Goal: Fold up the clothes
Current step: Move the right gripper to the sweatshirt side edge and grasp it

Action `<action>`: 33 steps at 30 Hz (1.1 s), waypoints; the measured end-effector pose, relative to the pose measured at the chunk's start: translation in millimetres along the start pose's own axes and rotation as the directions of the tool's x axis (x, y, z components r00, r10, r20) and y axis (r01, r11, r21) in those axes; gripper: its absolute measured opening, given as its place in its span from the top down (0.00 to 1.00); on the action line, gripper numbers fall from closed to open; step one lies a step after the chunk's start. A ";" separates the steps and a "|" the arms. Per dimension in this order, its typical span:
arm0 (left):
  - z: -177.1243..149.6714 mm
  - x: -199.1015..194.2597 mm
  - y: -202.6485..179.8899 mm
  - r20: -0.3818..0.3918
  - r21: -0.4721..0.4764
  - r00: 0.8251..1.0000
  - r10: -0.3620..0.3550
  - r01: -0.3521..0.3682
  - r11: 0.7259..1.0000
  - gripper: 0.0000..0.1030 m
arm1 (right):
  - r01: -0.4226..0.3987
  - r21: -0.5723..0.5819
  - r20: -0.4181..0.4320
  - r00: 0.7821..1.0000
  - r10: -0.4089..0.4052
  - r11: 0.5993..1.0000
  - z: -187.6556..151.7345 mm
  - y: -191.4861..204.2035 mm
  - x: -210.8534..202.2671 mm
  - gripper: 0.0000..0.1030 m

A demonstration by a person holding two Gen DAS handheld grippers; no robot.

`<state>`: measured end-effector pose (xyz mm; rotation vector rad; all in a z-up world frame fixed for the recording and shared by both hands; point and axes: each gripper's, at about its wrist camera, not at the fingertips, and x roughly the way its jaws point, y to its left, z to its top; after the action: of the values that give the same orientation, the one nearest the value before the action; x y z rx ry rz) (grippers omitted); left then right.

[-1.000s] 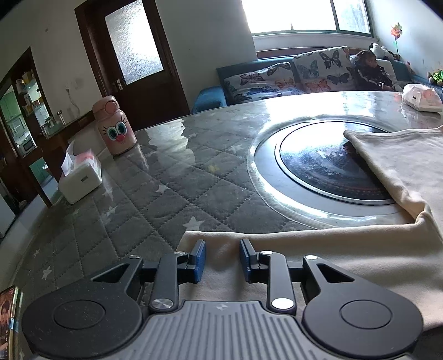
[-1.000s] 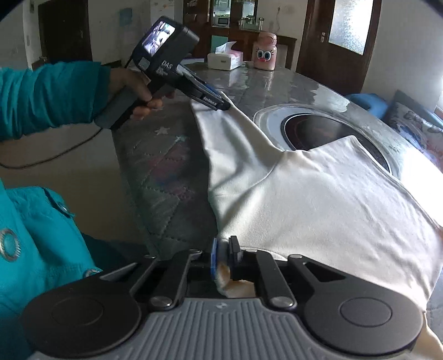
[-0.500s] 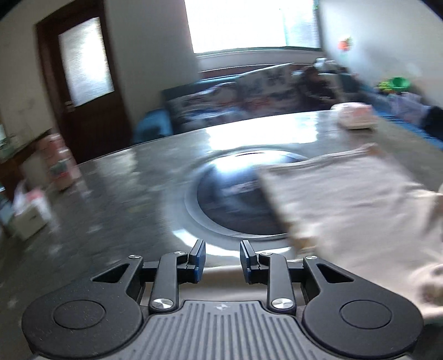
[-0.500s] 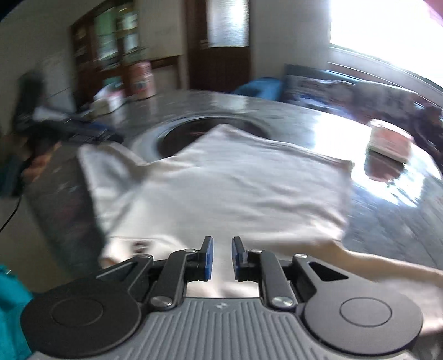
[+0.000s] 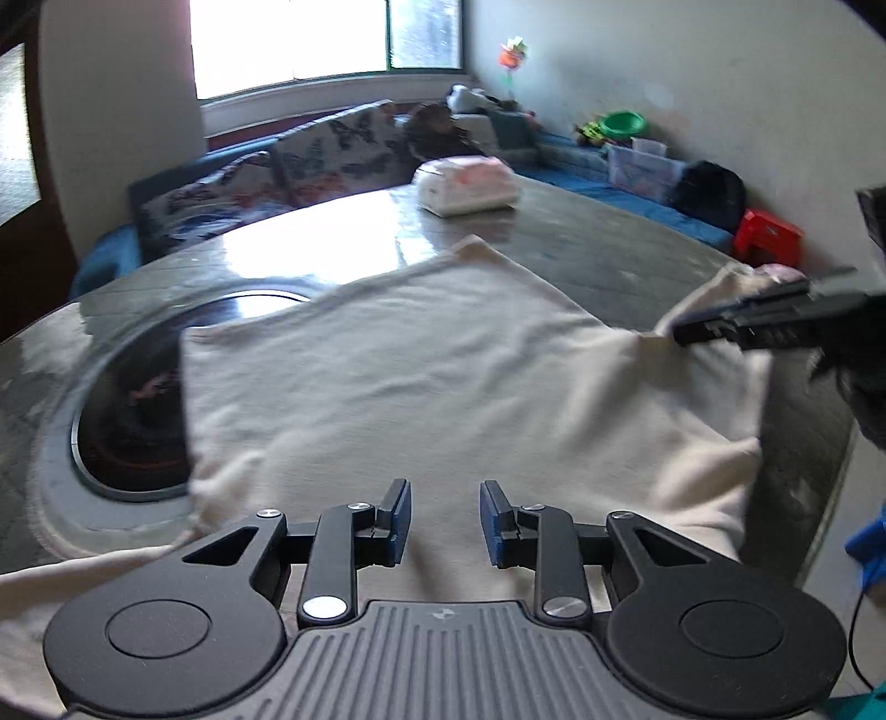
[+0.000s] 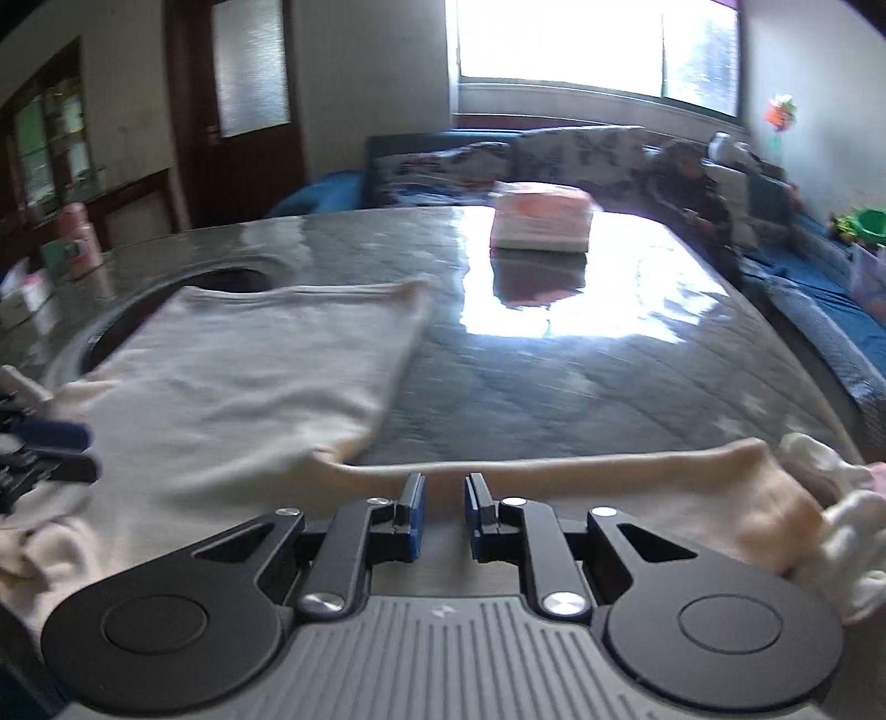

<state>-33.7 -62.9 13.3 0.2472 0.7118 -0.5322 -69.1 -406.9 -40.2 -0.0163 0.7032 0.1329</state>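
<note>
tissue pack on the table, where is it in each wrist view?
Left wrist: tissue pack upper centre, far table edge, beyond the cream garment.
Right wrist: tissue pack upper centre-right, beside the window glare.
Shared landmark: round inset partly under the garment.

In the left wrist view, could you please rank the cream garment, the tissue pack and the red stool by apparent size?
1. cream garment, much the largest.
2. tissue pack.
3. red stool, partly hidden and farther away, so its true size stays unsure.

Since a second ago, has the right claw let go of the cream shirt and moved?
Yes. The right claw is now open and empty. It swung right: the door now sits far left and the window ahead, above the cream shirt.
</note>
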 end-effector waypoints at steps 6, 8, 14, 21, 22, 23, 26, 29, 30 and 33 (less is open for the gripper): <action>-0.3 -0.8 -4.2 -0.008 0.027 1.000 0.013 -0.013 1.000 0.65 | 0.123 0.069 0.021 0.992 -0.125 0.990 -2.6 -42.1 -9.8 0.79; 1.5 -1.4 -2.6 -0.009 0.026 1.000 0.019 -0.018 0.999 0.65 | 0.125 0.087 0.033 0.991 -0.128 0.988 -4.6 -49.5 -19.8 0.79; 6.5 0.3 -10.3 -0.005 0.047 1.000 0.004 -0.003 0.999 0.65 | 0.195 0.118 0.005 0.980 -0.197 0.974 -23.5 -70.7 -31.0 0.79; 10.5 -0.7 -17.5 0.003 0.063 1.000 -0.007 0.007 0.998 0.64 | 0.198 0.174 0.025 0.978 -0.205 0.965 -30.5 -83.5 -50.8 0.78; 11.0 -0.5 -18.2 0.004 0.063 1.000 -0.008 0.008 0.998 0.64 | 0.204 0.171 0.024 0.977 -0.211 0.964 -31.3 -82.6 -53.6 0.78; 11.3 -0.2 -19.1 0.005 0.064 1.000 -0.010 0.010 0.998 0.64 | 0.206 0.174 0.021 0.977 -0.213 0.963 -32.7 -83.5 -54.7 0.78; 11.3 0.6 -22.9 0.002 0.073 1.000 -0.017 0.017 0.997 0.64 | 0.230 0.206 0.004 0.972 -0.236 0.951 -39.6 -94.5 -53.4 0.78; 10.8 0.6 -23.4 0.000 0.072 1.000 -0.016 0.016 0.997 0.62 | 0.229 0.246 0.003 0.972 -0.237 0.942 -41.4 -105.7 -54.3 0.78; 10.8 0.8 -22.9 -0.001 0.070 1.000 -0.014 0.014 0.997 0.61 | 0.220 0.252 0.004 0.974 -0.228 0.942 -41.1 -107.8 -55.1 0.78; 10.7 1.3 -21.5 -0.005 0.062 1.000 -0.007 0.008 0.998 0.60 | 0.203 0.245 0.015 0.977 -0.213 0.948 -39.4 -107.7 -62.1 0.74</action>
<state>-38.6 -85.5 19.5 0.3043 0.7016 -0.5615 -127.6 -523.2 -33.4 0.1461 0.6687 -0.1556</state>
